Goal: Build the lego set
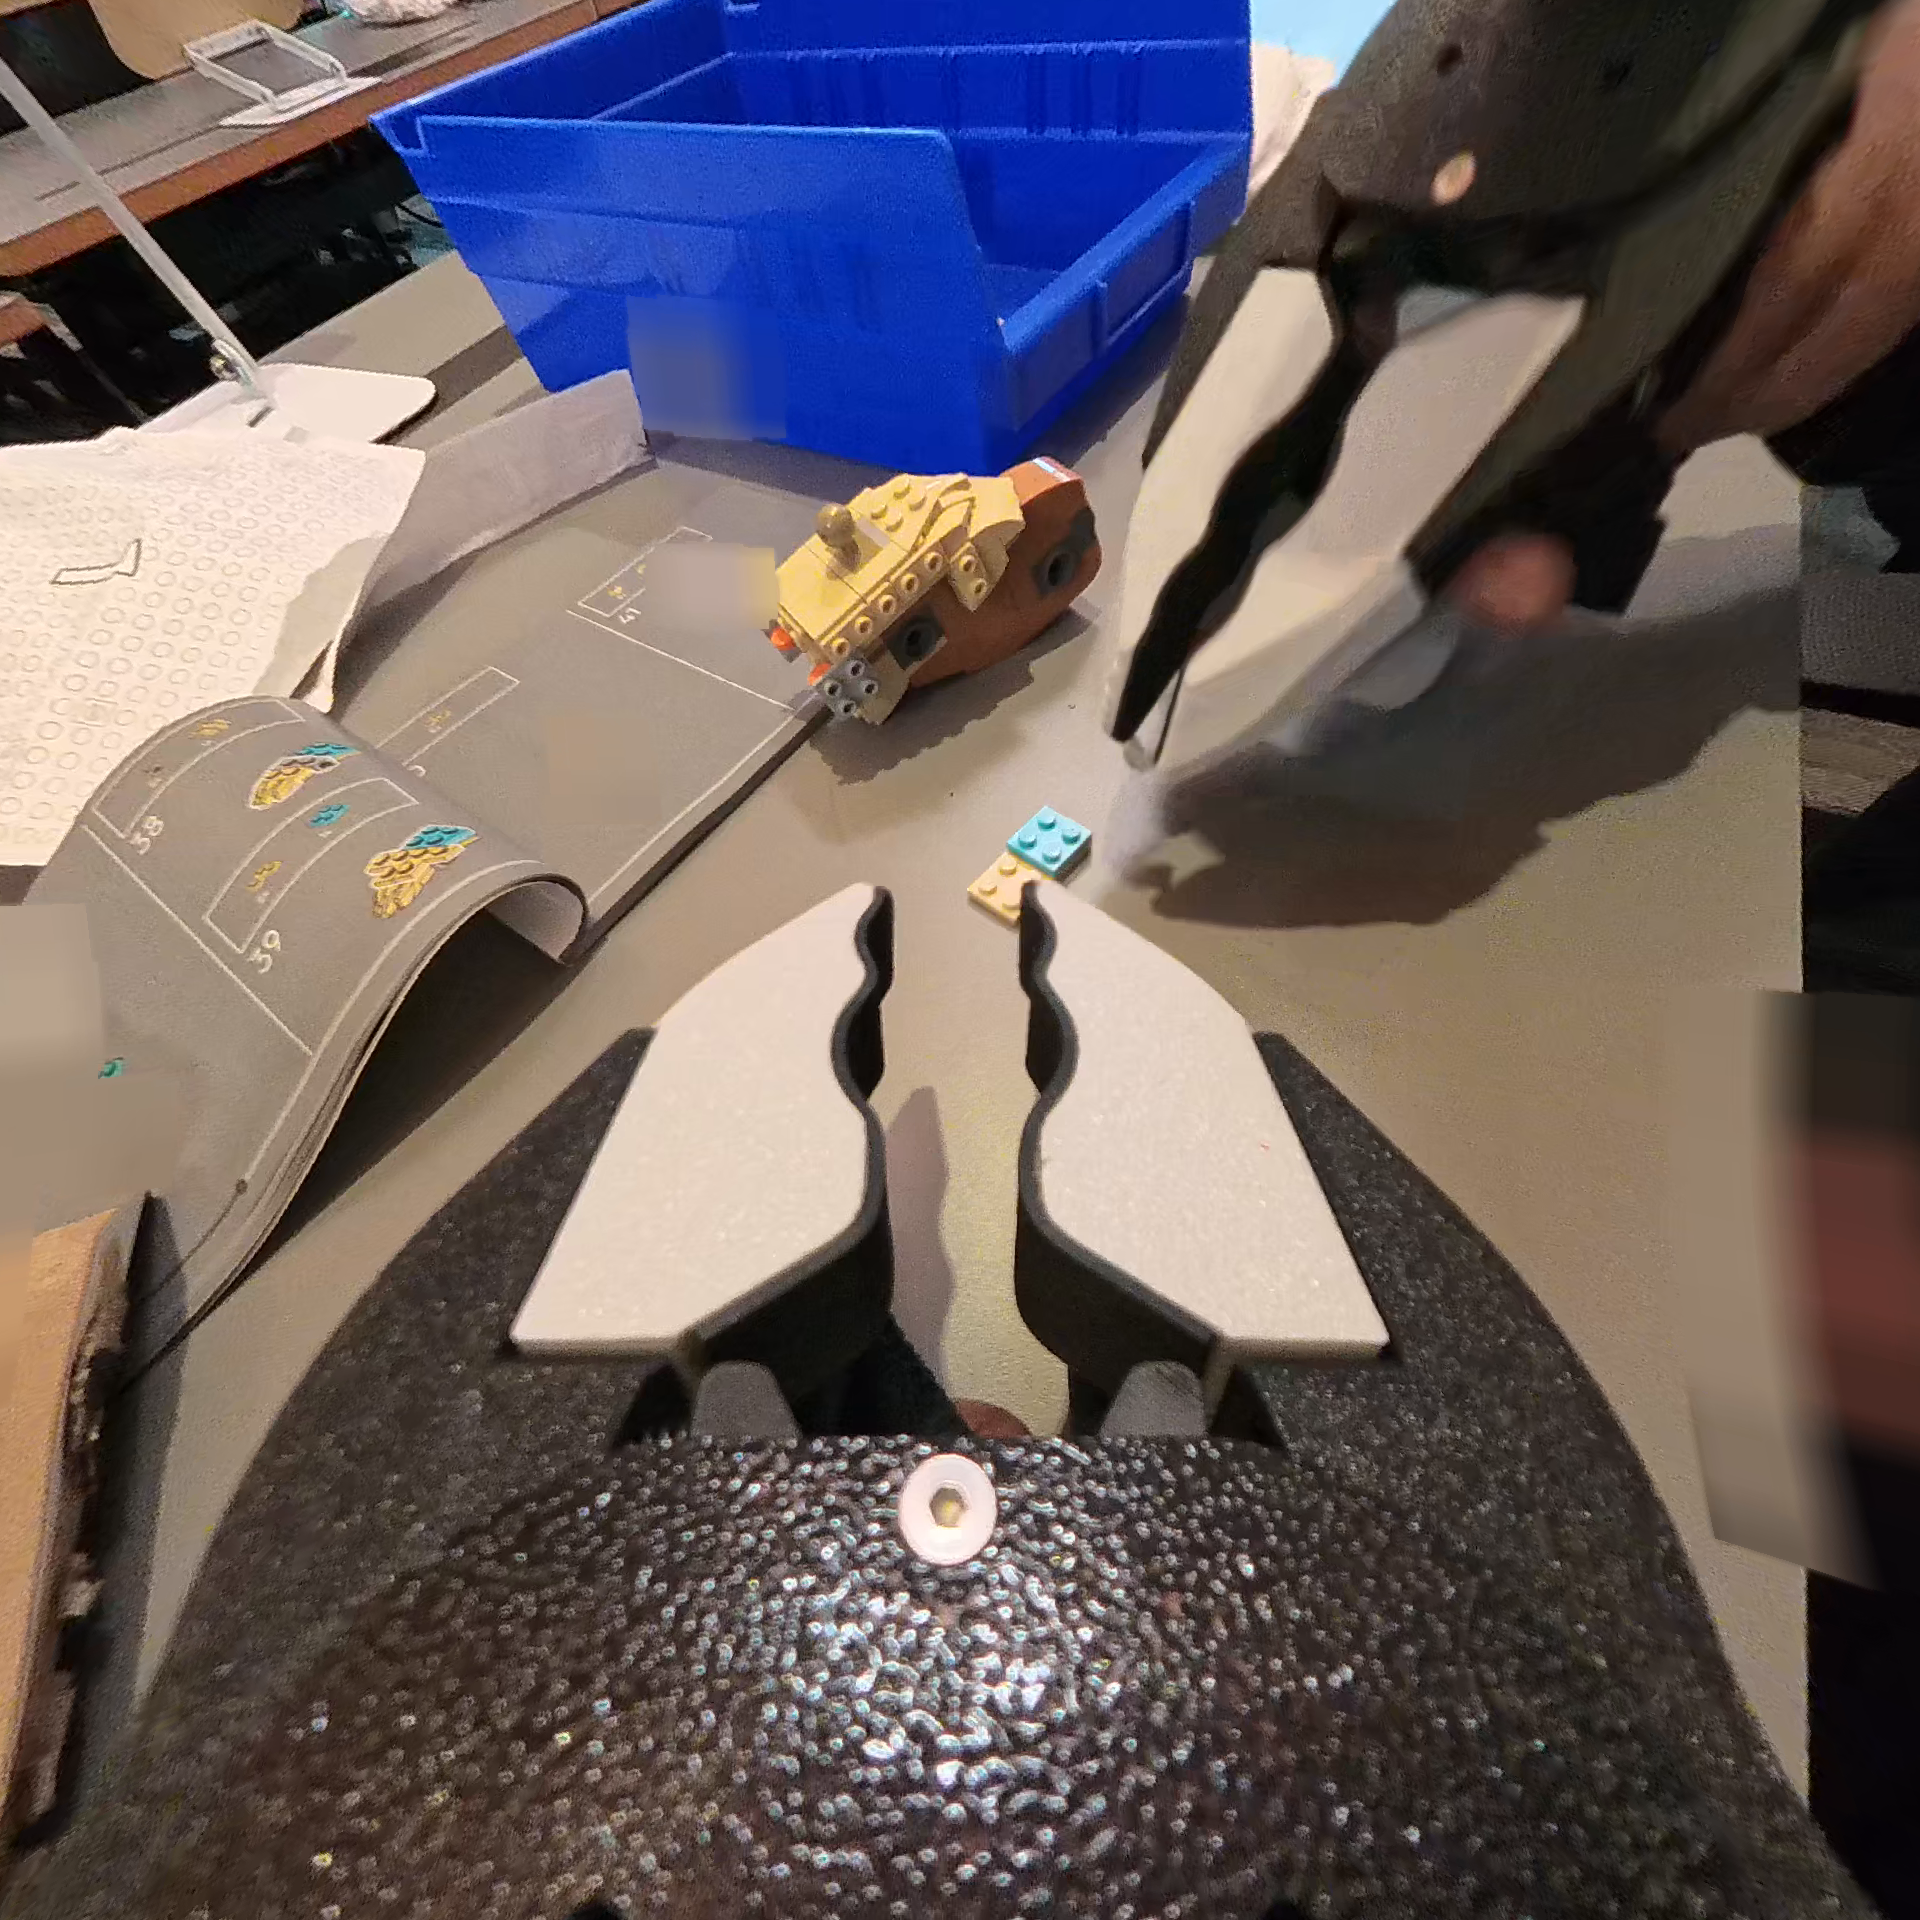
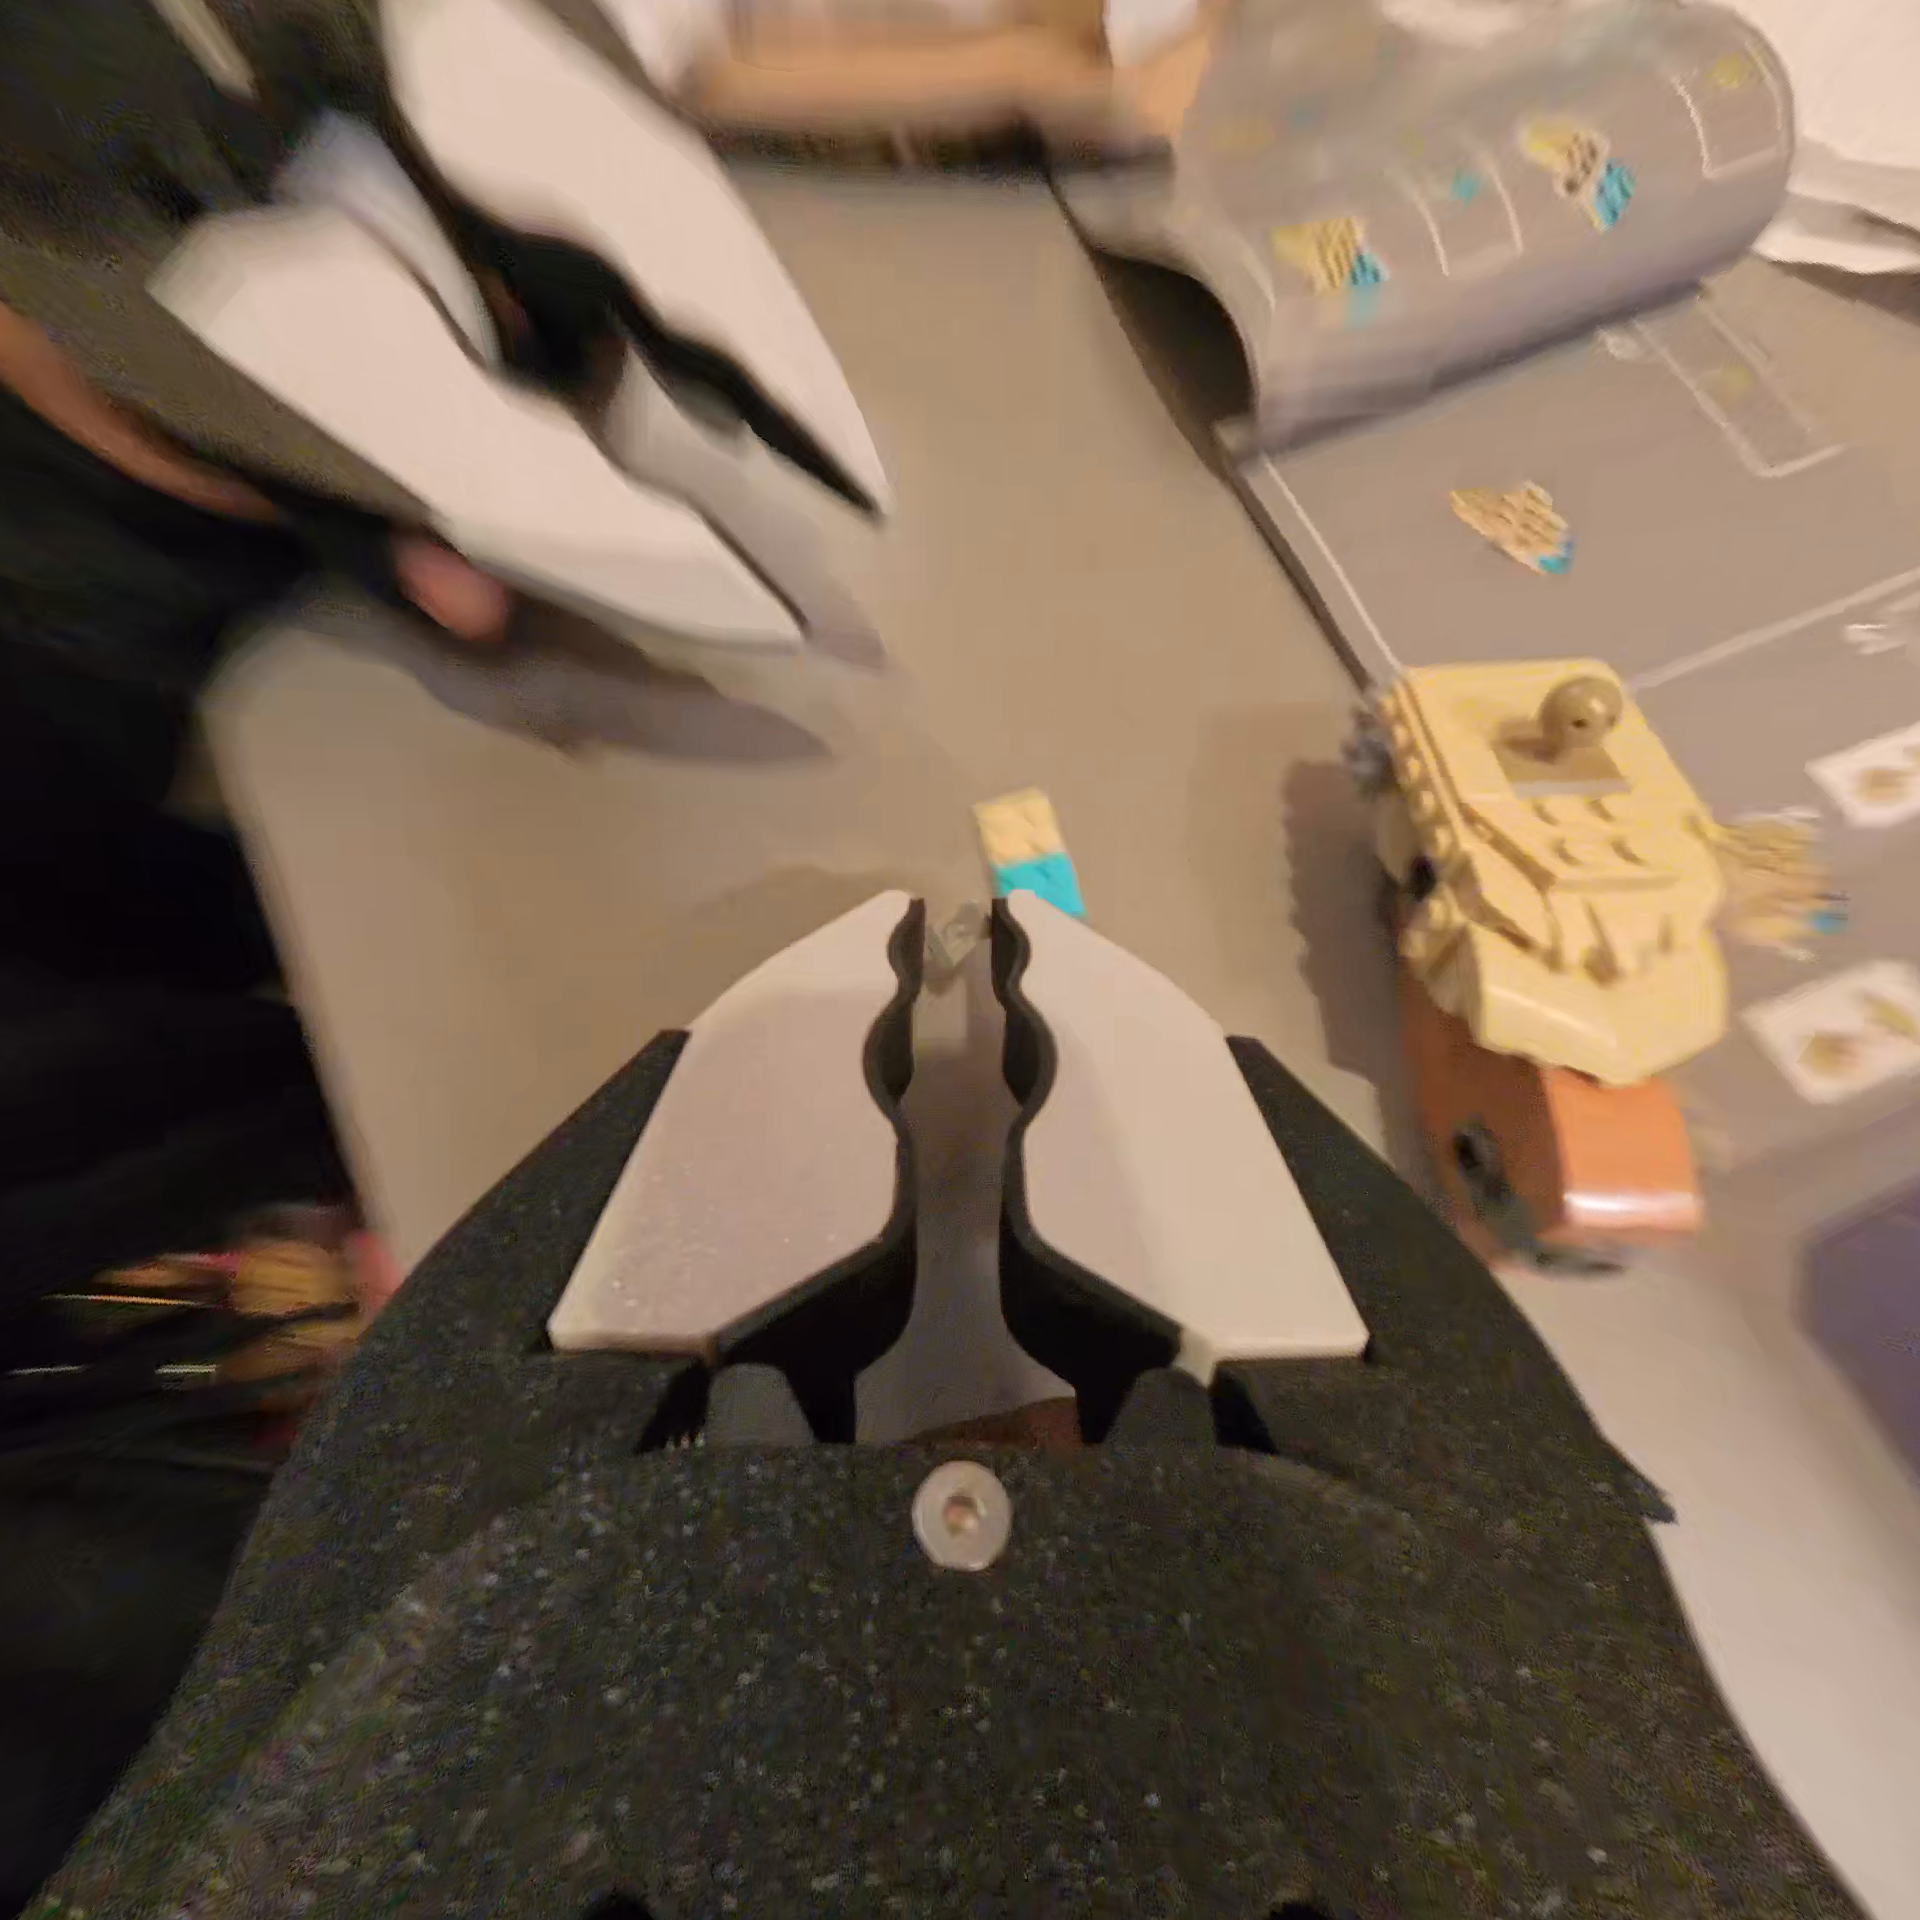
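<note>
- Your left tongs (image 1: 956, 904) sit low at the centre of the left wrist view, parted with a clear gap and nothing between the tips.
- Just past their tips, a teal plate (image 1: 1049, 844) and a tan plate (image 1: 1003, 883) lie touching on the grey table (image 1: 1403, 1091).
- Your right tongs (image 2: 956, 925) pinch a small grey piece (image 2: 956, 930) at the very tips; the right wrist view is blurred, so its shape is unclear.
- In the left wrist view, those right tongs come in from the upper right, tips near the table.
- The tan-and-brown lego model (image 1: 935, 582) rests at mid-frame, touching the edge of the open instruction booklet (image 1: 499, 727).
- A blue bin (image 1: 831, 208) stands behind the model, at the top centre.
</note>
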`<state>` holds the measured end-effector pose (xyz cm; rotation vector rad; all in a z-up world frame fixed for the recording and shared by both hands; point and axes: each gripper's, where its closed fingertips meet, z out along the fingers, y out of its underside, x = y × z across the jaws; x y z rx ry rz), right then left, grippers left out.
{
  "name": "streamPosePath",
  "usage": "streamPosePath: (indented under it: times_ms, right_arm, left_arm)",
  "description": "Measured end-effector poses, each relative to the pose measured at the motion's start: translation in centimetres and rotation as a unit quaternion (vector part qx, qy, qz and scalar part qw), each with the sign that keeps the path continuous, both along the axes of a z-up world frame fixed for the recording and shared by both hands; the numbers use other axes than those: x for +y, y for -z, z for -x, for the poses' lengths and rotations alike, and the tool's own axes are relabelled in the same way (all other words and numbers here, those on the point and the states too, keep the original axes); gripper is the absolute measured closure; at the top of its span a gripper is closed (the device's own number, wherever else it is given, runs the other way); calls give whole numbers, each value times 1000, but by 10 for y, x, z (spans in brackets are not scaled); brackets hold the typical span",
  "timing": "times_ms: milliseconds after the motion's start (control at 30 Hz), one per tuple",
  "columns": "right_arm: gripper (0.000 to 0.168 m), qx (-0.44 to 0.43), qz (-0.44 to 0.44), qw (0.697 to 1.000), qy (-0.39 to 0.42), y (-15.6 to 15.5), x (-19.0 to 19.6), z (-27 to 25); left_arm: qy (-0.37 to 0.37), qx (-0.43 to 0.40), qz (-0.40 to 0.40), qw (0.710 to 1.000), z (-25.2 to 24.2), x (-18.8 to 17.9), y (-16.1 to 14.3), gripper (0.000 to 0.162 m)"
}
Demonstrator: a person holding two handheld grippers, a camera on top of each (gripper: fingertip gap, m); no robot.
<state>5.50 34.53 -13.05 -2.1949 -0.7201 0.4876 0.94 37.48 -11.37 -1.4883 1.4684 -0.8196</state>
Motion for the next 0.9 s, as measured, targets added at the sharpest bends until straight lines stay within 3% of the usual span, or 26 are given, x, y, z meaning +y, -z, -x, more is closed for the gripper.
streamPosePath:
  times_ms: [100, 233, 333, 533, 900]
  right_arm:
    - [156, 237, 49, 970, -18, -43, -5, 15]
    - [157, 384, 112, 916, -34, -67, -7, 19]
    - [157, 431, 140, 891, -38, -74, -9, 22]
    - [157, 482, 179, 856, -47, -74, -14, 36]
    - [157, 510, 190, 838, -39, -73, -13, 37]
  left_arm:
    - [27, -40, -5, 999, -6, -9, -12, 139]
    - [82, -107, -77, 988, -16, -28, -37, 135]
    - [114, -122, -135, 977, -20, -36, -40, 135]
    - [130, -185, -172, 959, -21, -44, -57, 139]
    - [140, -183, -225, 947, -21, -51, -55, 153]
